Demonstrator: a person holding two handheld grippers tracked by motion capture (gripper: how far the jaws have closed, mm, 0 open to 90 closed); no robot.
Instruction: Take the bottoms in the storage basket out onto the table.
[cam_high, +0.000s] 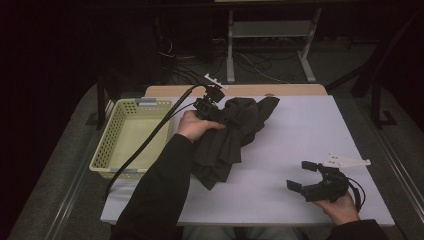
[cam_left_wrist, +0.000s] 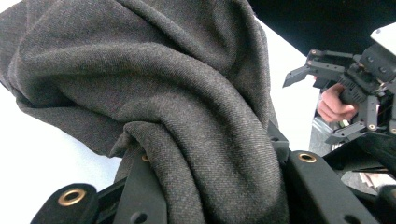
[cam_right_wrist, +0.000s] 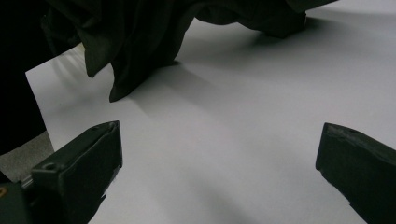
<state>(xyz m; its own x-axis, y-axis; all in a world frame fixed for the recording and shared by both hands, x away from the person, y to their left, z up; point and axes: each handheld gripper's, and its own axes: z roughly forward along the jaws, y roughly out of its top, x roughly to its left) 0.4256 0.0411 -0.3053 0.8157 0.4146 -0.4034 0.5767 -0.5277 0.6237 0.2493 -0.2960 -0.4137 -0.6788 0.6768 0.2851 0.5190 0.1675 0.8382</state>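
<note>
One dark cloth (cam_high: 235, 135), one basket (cam_high: 116, 135), two hand-held grippers.

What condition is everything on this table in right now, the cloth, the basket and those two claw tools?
Dark cloth: crumpled, one part lifted, the rest trailing on the table.
Left gripper: shut on the dark cloth.
Right gripper: open, holding nothing, apart from the cloth.
Basket: upright at the table's left edge, nothing visible inside.
Table: white top, bare around the right gripper.
</note>
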